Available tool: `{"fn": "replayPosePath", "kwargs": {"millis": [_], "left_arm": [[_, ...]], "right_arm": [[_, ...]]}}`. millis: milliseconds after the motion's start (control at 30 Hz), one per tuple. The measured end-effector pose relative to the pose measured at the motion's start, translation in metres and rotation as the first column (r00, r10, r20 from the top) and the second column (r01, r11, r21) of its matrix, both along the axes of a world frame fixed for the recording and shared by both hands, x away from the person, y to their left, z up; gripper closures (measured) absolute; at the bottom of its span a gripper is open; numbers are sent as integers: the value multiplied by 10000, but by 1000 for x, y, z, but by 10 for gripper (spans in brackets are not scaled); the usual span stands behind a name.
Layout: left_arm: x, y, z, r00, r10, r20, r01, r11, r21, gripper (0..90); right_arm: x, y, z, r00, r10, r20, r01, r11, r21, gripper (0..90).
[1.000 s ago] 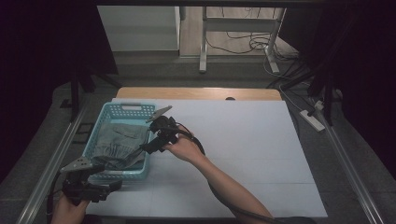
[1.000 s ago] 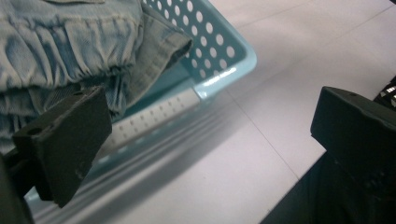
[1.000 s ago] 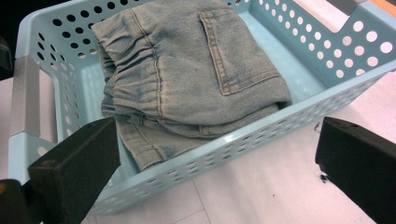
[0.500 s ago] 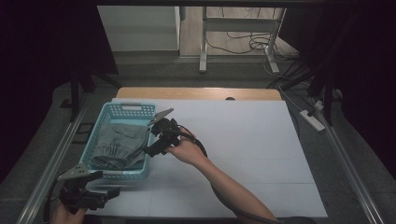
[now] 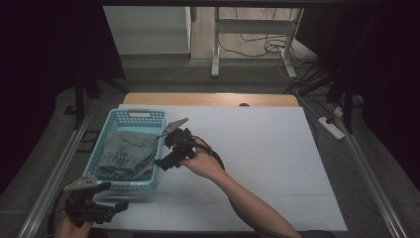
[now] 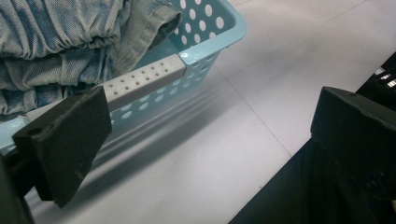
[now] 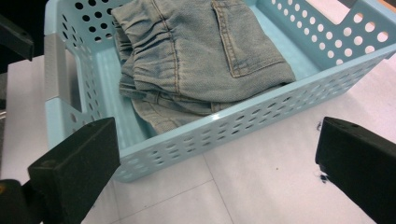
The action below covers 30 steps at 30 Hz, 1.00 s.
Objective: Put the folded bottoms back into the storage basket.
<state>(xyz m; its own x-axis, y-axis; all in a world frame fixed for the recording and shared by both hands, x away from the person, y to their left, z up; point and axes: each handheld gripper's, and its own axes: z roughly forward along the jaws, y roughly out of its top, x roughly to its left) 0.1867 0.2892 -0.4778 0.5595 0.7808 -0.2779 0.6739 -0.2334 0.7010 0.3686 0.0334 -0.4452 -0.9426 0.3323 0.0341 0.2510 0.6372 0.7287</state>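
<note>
A light blue perforated basket [image 5: 101, 148] stands at the left of the white table and holds folded blue jeans [image 5: 126, 151]. My right gripper [image 5: 166, 157] hovers open just outside the basket's right wall, jaws pointing at it. In the right gripper view, the basket [image 7: 289, 88] and jeans [image 7: 196, 56] lie beyond the wide-apart jaws of the right gripper [image 7: 217, 163]. My left gripper [image 5: 118, 205] is open at the table's near left corner, below the basket's near end. The left gripper [image 6: 210, 135] faces the basket's grey handle [image 6: 140, 81] and the jeans [image 6: 56, 37].
A white sheet [image 5: 267, 158] covers the table, with a wooden strip [image 5: 208, 99] along the far edge. Metal rails [image 5: 54, 168] run down both sides. A power strip [image 5: 329, 126] lies off the right edge. Table legs and cables stand beyond the far end.
My left gripper has drawn back toward the near edge, away from the basket's end. The right gripper has pulled slightly right, out from over the basket's rim.
</note>
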Motion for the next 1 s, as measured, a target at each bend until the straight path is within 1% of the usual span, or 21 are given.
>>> {"fn": "replayPosePath", "kwargs": {"millis": [67, 200, 367, 433, 533, 567, 633, 667, 733, 767, 800, 833, 1000], "left_arm": [[0, 0, 0, 10000, -24, -2, 24, 10000, -39, 0], [0, 1, 0, 10000, -5, -22, 4, 9999, -120, 0], [1, 3, 0, 10000, 27, -21, -28, 9996, -270, 0], [1, 3, 0, 10000, 40, -12, -40, 9996, -270, 0], [0, 3, 0, 10000, 61, 57, -60, 9997, -237, 0], [1, 3, 0, 9999, 83, 58, -81, 9997, -236, 0], [1, 3, 0, 10000, 87, 42, -85, 9996, -255, 0], [1, 3, 0, 10000, 84, 38, -83, 9996, -256, 0], [1, 3, 0, 10000, 76, 26, -75, 9996, -254, 0], [1, 3, -1, 10000, 68, 22, -68, 9997, -244, 0], [1, 3, -1, 10000, 49, 10, -49, 9997, -231, 0], [1, 2, -1, 10000, 28, -2, -28, 9997, -223, 0], [2, 2, -1, 10000, -20, -26, 20, 9999, -154, 0]], "right_arm": [[-1, -2, 0, 9999, -10, -114, 10, 10000, 66, 1], [-4, -6, -2, 10000, 22, -45, -22, 10000, -73, 1], [-8, -12, -5, 10000, 15, -29, -15, 10000, -74, 1], [-9, -14, -6, 10000, 52, 25, -52, 10000, 14, 1], [-12, -17, -6, 10000, 71, 50, -70, 10000, -36, 1], [-13, -18, -6, 10000, 78, 58, -78, 10000, 29, 1], [-14, -21, -5, 9999, 96, 35, -96, 10000, -10, 1], [-15, -22, -5, 9999, 98, 56, -99, 9999, 59, 1], [-16, -24, -4, 9999, 93, 58, -93, 10000, -13, 1], [-17, -26, -5, 9999, 93, 45, -93, 9999, 44, 1], [-17, -27, -4, 10000, 69, 50, -68, 9999, -84, 1], [-17, -28, -4, 10000, 53, 27, -53, 10000, 42, 1], [-19, -34, -3, 10000, 45, 13, -45, 10000, 17, 1]]}}
